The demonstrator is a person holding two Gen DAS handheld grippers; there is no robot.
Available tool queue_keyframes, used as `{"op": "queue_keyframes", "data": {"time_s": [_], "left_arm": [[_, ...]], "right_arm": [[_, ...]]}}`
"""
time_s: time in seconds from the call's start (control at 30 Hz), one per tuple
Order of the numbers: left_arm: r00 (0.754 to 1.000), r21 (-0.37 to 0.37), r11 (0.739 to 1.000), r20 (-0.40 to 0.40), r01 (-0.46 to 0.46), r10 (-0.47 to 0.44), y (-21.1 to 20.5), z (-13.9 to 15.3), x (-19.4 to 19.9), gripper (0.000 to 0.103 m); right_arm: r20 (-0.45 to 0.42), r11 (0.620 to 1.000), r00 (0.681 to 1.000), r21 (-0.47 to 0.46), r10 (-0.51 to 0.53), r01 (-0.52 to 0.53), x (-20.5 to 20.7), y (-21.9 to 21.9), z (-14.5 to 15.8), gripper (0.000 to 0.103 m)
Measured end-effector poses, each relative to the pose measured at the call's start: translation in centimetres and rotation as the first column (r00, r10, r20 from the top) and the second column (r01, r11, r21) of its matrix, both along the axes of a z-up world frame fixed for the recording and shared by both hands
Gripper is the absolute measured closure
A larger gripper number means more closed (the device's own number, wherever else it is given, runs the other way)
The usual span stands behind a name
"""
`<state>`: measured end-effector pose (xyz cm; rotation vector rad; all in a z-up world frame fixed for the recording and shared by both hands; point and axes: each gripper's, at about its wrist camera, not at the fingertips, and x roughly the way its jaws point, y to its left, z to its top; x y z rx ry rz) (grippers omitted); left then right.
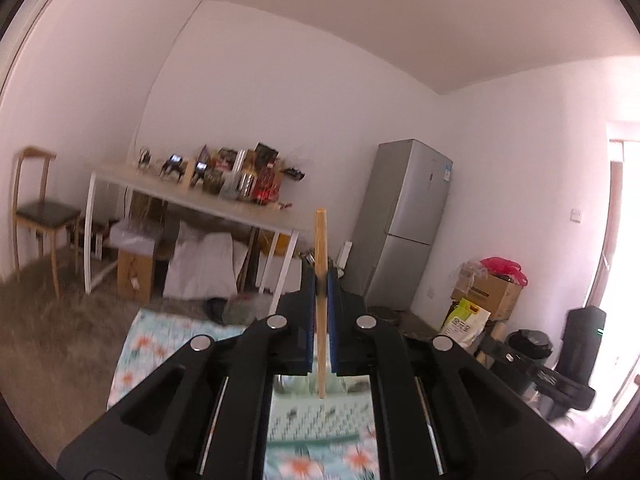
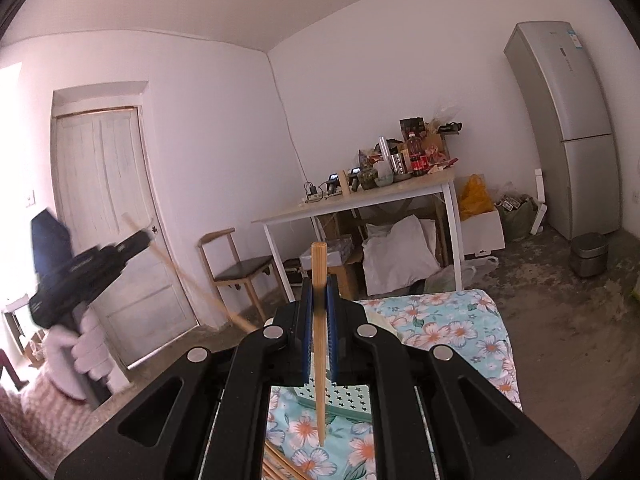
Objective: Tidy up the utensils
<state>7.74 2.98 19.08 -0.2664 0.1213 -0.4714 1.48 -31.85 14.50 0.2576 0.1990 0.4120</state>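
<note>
My left gripper (image 1: 321, 280) is shut on a wooden chopstick (image 1: 321, 240) that stands upright between its blue pads, over a pale green perforated utensil tray (image 1: 316, 420). My right gripper (image 2: 319, 284) is shut on another wooden chopstick (image 2: 319, 272), also upright, above the tray's star-cut wall (image 2: 348, 398). More chopsticks (image 2: 280, 466) lie on the floral cloth below it. The left gripper (image 2: 136, 240) also shows at the left of the right wrist view, held by a white-gloved hand, its chopstick (image 2: 192, 280) slanting down.
A floral cloth (image 2: 460, 328) covers the work surface. Behind are a white table (image 1: 224, 204) loaded with bottles and boxes, a wooden chair (image 2: 236, 268), a grey fridge (image 1: 408, 220), cardboard boxes (image 1: 488, 292), a door (image 2: 108, 216) and a small bin (image 2: 588, 254).
</note>
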Motion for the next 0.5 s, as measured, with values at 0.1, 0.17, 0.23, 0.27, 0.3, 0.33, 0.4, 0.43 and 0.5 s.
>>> {"op": "queue_keyframes", "data": {"time_s": [0.1,0.17,0.23,0.27,0.3,0.33,0.4,0.43,0.5], "left_arm": [[1.0,0.018,1.0,0.002,0.011,-0.011,-2.1,0.6,2.0,0.098],[1.0,0.041,0.999,-0.006,0.022,-0.022,-3.8,0.6,3.6,0.098],[0.999,0.061,0.998,-0.027,0.033,-0.032,-4.9,0.1,4.7,0.098],[0.999,0.075,0.997,-0.043,0.035,-0.032,-5.7,-0.4,5.5,0.098],[0.998,0.086,0.996,-0.061,0.038,-0.033,-6.3,-0.9,6.3,0.098],[0.996,0.1,0.994,-0.087,0.042,-0.033,-7.1,-1.5,7.3,0.098],[0.993,0.126,0.991,-0.115,0.034,-0.019,-8.1,-2.5,8.5,0.098],[0.991,0.14,0.99,-0.131,0.033,-0.014,-8.6,-3.1,9.2,0.098],[0.986,0.159,0.987,-0.167,0.035,-0.008,-9.2,-4.2,10.0,0.098]], "right_arm": [[0.014,1.0,1.0,0.011,0.0,0.0,-0.2,-0.5,0.2,0.096],[0.027,1.0,1.0,0.023,0.003,-0.004,-0.3,-1.0,0.4,0.096],[0.035,1.0,0.999,0.031,0.003,-0.004,-0.3,-1.4,0.5,0.096],[0.038,0.999,0.999,0.033,0.004,-0.005,-0.2,-1.5,0.6,0.096],[0.04,0.999,0.999,0.039,0.007,-0.008,-0.2,-1.7,0.5,0.096],[0.041,0.999,0.999,0.044,0.009,-0.011,-0.2,-1.8,0.5,0.096],[0.041,0.998,0.999,0.054,0.015,-0.017,0.0,-2.0,0.3,0.096],[0.04,0.998,0.999,0.058,0.017,-0.019,0.1,-2.1,0.2,0.096],[0.038,0.998,0.999,0.064,0.022,-0.025,0.3,-2.2,-0.1,0.096]]}}
